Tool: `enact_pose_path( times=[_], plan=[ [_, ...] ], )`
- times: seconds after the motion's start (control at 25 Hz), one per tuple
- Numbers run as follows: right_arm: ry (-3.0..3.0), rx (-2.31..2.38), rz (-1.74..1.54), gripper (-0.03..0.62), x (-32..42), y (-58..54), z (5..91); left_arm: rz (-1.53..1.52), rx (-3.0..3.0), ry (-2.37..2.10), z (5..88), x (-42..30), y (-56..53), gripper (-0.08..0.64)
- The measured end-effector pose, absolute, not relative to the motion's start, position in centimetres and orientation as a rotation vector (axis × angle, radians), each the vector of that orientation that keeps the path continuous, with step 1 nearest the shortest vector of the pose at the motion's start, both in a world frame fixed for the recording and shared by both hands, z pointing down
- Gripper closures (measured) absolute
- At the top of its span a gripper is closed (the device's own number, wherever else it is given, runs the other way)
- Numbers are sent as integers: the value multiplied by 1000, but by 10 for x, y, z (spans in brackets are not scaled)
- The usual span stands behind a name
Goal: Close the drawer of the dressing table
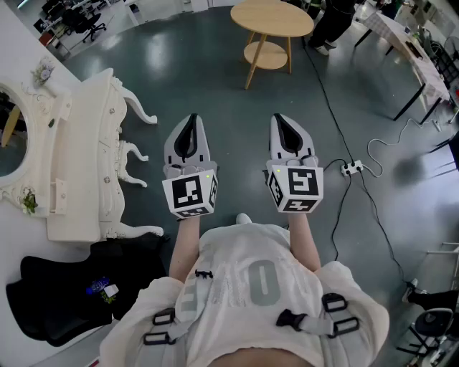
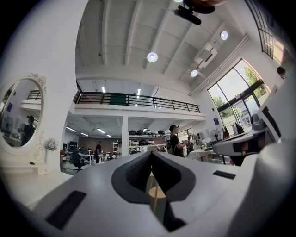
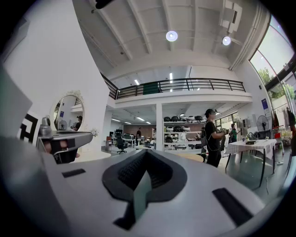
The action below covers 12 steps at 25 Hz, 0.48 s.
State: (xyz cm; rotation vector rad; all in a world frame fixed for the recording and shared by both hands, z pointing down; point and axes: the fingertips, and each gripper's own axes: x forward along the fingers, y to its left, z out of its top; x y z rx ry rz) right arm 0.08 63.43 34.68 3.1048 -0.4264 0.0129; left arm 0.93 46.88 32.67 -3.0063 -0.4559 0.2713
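We hold the left gripper [image 1: 189, 118] and the right gripper [image 1: 284, 117] before us, all 2 closed on nothing, while the dressing table [image 1: 79, 143] stands well apart at our left, so a careless sideways reach may strike its curved legs [image 1: 140, 111] and miss the drawer, which we cannot make out.

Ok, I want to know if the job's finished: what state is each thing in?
left gripper: shut, empty.
right gripper: shut, empty.
dressing table: upright, no drawer seen sticking out.
oval mirror: upright on the dressing table.
round wooden table: standing upright.
power strip: lying on the floor, cable attached.
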Motion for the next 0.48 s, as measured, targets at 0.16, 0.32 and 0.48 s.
enact_pose_path(
  times=[0.16, 0.32, 0.48],
  plan=[
    [-441, 3100, 24, 585, 6, 637, 348, 265, -3010, -454, 327, 13, 472, 540],
    [-473, 3132, 33, 586, 14, 640, 353, 253, -3013, -441, 332, 19, 473, 540],
    [-521, 3231, 49, 584, 15, 638, 362, 219, -3020, -419, 341, 13, 466, 540]
  ],
)
